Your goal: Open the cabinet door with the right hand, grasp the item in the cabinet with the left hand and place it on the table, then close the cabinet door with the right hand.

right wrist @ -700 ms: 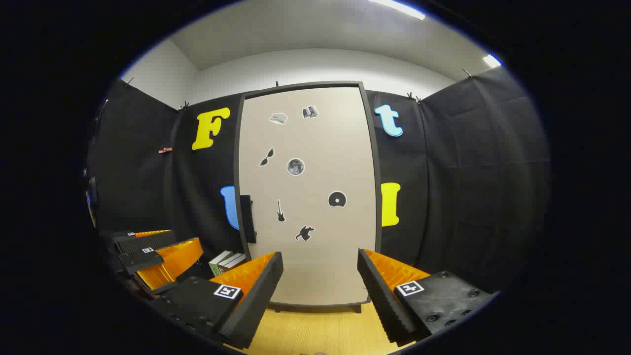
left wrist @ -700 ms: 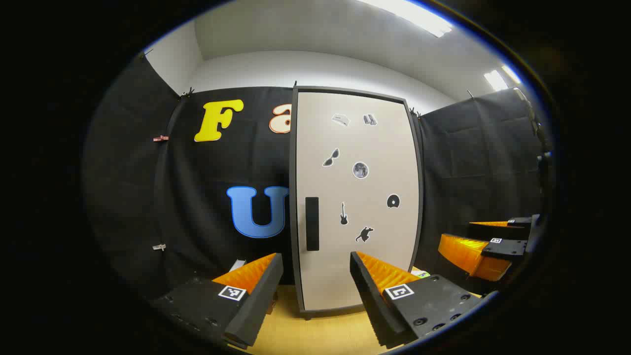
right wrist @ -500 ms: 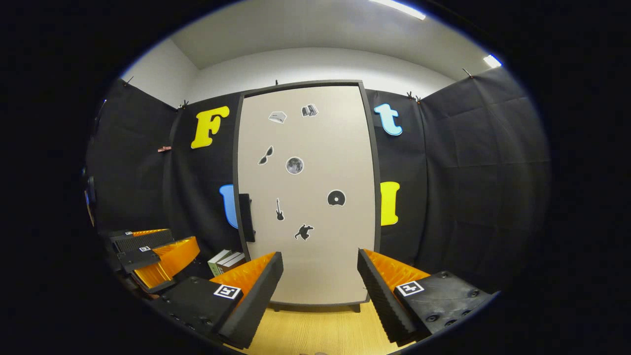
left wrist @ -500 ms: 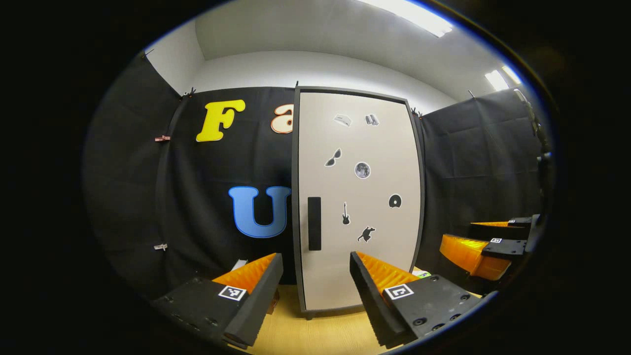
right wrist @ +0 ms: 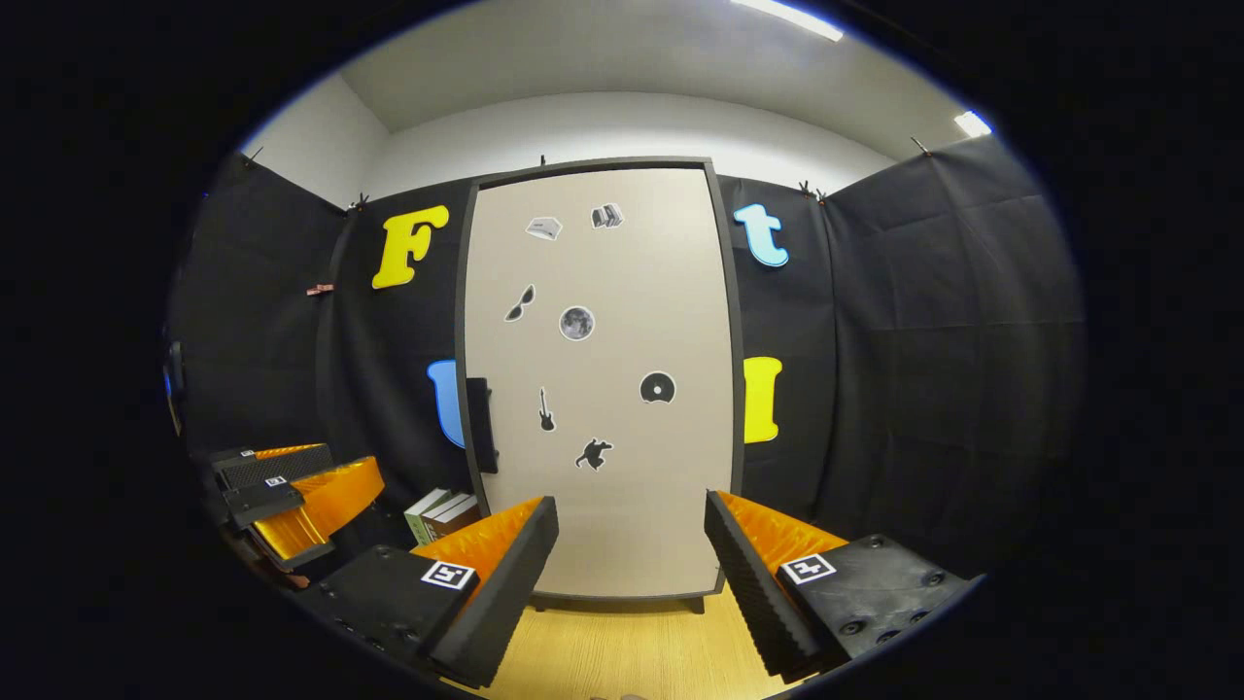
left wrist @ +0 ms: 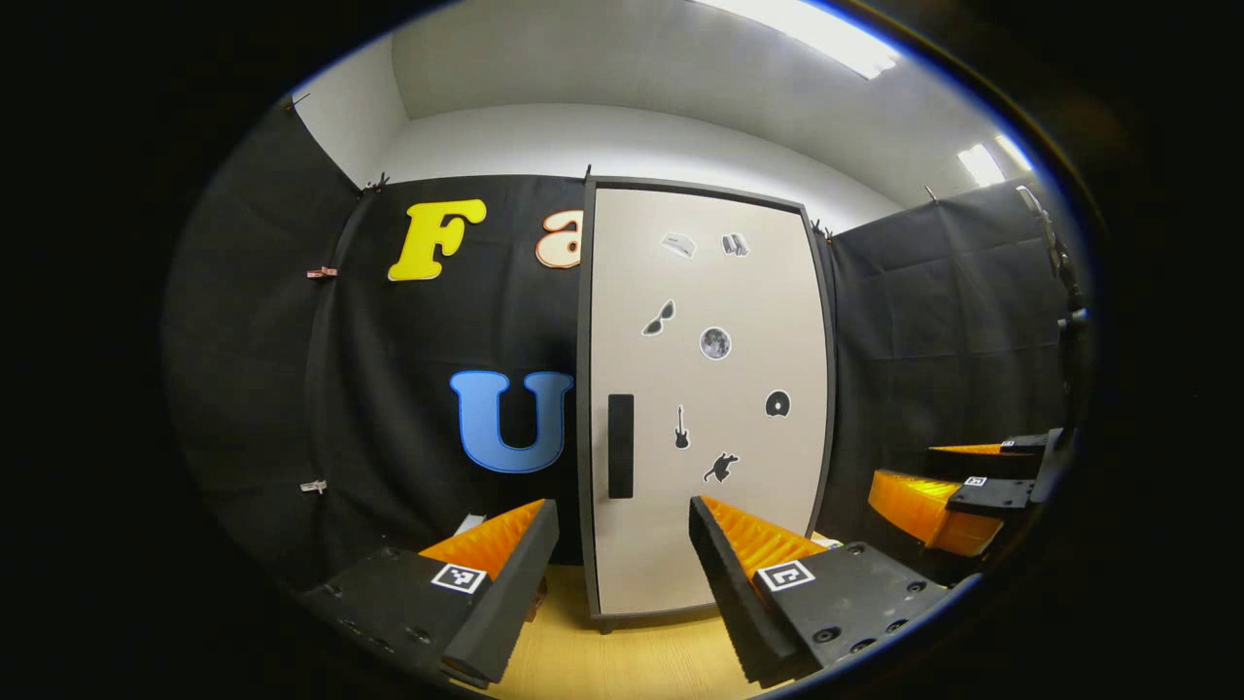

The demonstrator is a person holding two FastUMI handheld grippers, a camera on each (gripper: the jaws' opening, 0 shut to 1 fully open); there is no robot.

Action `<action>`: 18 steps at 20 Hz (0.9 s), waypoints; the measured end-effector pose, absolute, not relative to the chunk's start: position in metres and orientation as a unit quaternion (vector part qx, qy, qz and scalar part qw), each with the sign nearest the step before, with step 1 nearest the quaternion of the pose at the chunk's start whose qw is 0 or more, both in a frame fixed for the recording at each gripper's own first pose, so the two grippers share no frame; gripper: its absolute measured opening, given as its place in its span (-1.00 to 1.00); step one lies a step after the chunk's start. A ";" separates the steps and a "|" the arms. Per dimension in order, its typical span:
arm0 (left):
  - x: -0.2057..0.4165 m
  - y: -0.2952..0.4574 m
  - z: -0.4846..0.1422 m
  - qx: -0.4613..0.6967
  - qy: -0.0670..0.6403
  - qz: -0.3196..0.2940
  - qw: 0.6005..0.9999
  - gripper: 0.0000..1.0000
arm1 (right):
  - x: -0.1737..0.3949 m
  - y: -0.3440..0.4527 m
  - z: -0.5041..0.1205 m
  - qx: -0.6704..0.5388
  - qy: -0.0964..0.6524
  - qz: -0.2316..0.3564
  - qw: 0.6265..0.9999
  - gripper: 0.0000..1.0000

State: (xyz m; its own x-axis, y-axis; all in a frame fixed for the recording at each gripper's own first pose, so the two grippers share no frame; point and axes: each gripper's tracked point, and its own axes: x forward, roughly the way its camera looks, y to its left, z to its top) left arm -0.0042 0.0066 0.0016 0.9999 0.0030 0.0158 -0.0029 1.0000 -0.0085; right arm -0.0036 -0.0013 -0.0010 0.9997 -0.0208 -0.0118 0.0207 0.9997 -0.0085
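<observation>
You get no readable text here: cabinet door carries only picture stickers, and the square coded markers on gripper fingers look like patterns, not words.

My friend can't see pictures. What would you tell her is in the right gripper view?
A tall pale cabinet door with little stickers stands shut on a wooden table, its dark handle on the left edge. The right tongs wait open and empty in front of it. Low on the left are the left tongs and some books.
</observation>
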 end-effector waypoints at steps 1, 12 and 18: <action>-0.004 0.006 -0.001 -0.006 -0.007 0.001 1.000 0.72 | -0.004 -0.001 0.000 -0.003 0.003 -0.011 1.000 0.96; -0.004 0.019 0.000 -0.009 -0.006 0.004 1.000 0.72 | 0.007 0.009 0.001 -0.007 -0.001 -0.011 1.000 0.96; -0.011 0.060 -0.002 -0.010 -0.008 0.044 0.999 0.72 | 0.035 0.052 0.005 -0.012 -0.018 0.027 0.999 0.96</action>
